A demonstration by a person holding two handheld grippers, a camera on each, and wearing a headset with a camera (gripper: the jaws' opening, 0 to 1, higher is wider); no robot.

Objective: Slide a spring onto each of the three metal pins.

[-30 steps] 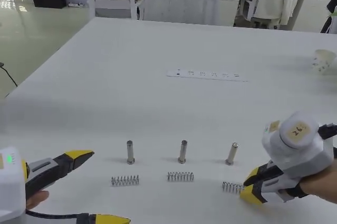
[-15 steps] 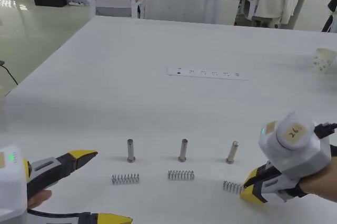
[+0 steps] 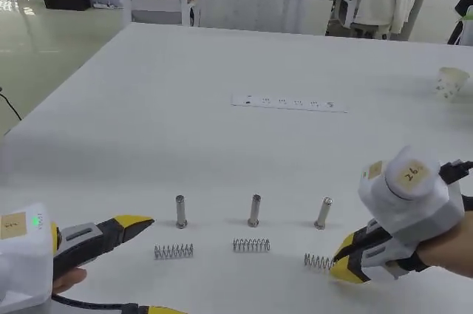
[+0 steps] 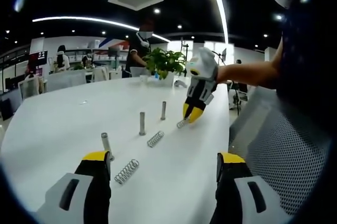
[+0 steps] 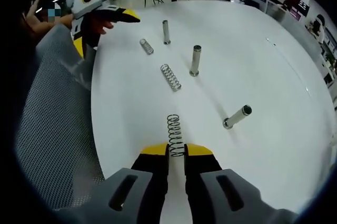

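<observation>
Well, smooth white table (image 3: 222, 137) (open-plan office behind): right gripper (image 5: 176, 151) pinches one coiled wire spring (image 5: 174, 128), steel pins (image 5: 195, 59) upright beyond its tips; left gripper (image 4: 163, 157) spread wide.

The head view looks forward and down at the white surface (image 3: 222, 122) from above, with the pins (image 3: 254, 210) near its bottom edge. The left claw view sits low by the surface and looks along the pin row to the right claw (image 4: 192, 114). The right claw view looks back the other way, very close to one spring (image 5: 174, 129), toward the left claw (image 5: 108, 33). All three share the pins.
</observation>
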